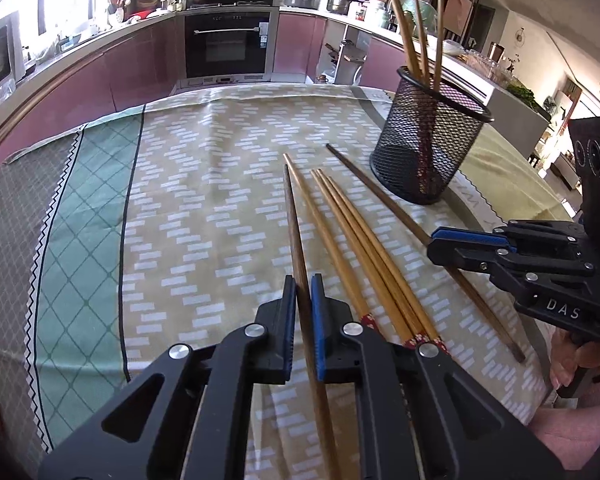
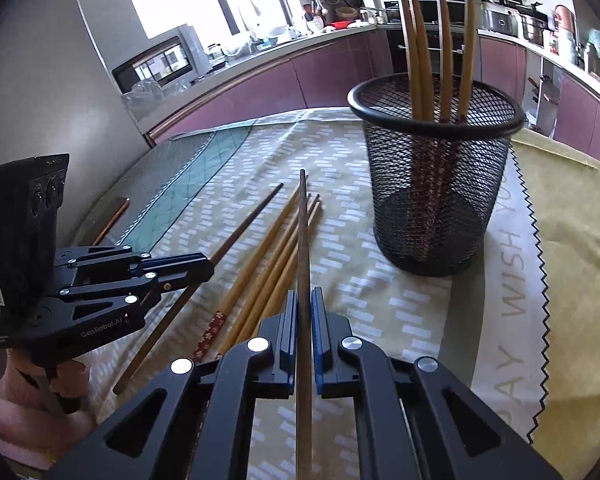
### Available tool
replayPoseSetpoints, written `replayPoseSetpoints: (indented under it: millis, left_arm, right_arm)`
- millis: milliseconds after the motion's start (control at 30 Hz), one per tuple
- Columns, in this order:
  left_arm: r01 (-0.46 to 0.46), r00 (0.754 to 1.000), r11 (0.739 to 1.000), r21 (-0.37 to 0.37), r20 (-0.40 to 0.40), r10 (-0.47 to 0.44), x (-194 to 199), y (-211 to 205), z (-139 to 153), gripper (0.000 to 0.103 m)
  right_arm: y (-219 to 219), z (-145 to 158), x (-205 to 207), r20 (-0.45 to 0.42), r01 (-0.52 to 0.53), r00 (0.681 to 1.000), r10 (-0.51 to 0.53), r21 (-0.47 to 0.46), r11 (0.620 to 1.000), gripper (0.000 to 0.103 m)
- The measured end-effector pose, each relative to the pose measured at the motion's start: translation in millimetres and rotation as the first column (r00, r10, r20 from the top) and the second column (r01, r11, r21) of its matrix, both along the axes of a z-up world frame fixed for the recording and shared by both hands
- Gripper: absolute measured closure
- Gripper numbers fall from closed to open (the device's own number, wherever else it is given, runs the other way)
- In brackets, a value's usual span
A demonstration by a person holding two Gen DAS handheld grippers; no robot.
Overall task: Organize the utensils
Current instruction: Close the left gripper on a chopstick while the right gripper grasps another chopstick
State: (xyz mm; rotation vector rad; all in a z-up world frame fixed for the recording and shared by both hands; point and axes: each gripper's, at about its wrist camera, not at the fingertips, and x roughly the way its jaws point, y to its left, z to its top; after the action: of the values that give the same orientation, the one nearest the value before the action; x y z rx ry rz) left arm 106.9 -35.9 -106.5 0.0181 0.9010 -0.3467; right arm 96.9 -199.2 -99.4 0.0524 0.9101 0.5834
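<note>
My left gripper [image 1: 303, 284] is shut on a dark brown chopstick [image 1: 294, 216] that lies pointing away over the tablecloth. My right gripper [image 2: 305, 294] is shut on a second dark chopstick [image 2: 302, 220]. Each shows in the other's view: the right gripper [image 1: 434, 242] clamps its dark stick [image 1: 364, 178], and the left gripper [image 2: 210, 269] clamps its own [image 2: 252, 216]. Several light bamboo chopsticks [image 1: 352, 232] [image 2: 276, 256] lie side by side between the two dark ones. A black mesh holder [image 1: 428, 144] [image 2: 440, 184] stands upright further back with several bamboo chopsticks in it.
A patterned tablecloth [image 1: 200, 200] covers the table, with a yellow cloth [image 2: 572, 240] under the holder's far side. A hand in a pink sleeve [image 1: 568, 364] holds the right gripper's handle. A copper-edged flat object [image 2: 114, 214] lies at the table's left edge. Kitchen counters and an oven [image 1: 230, 46] stand behind.
</note>
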Motion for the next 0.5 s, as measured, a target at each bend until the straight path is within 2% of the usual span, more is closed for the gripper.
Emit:
replayPoseSetpoints:
  millis: [167,367,500]
  left_arm:
    - [0.045,0.999,0.999,-0.021,-0.011,-0.045,-8,-4,0,0.095]
    - [0.071,0.997,0.997,0.004,-0.014,-0.070,-10,-8,-4,0.095]
    - [0.083,0.996,0.996,0.019,-0.031,-0.083,-3,-9,-8,0.090]
  right_arm:
    - [6,-2,-1,-0.013,-0.045,0.999,0.045,-0.019,0.999,0.097]
    - [13,-5,1,-0.021,-0.052,0.998,0.051,-0.052,0.997,0.097]
    - [15,-9,7,-0.033,-0.052,0.998,0.050,-0.074,0.996,0.093]
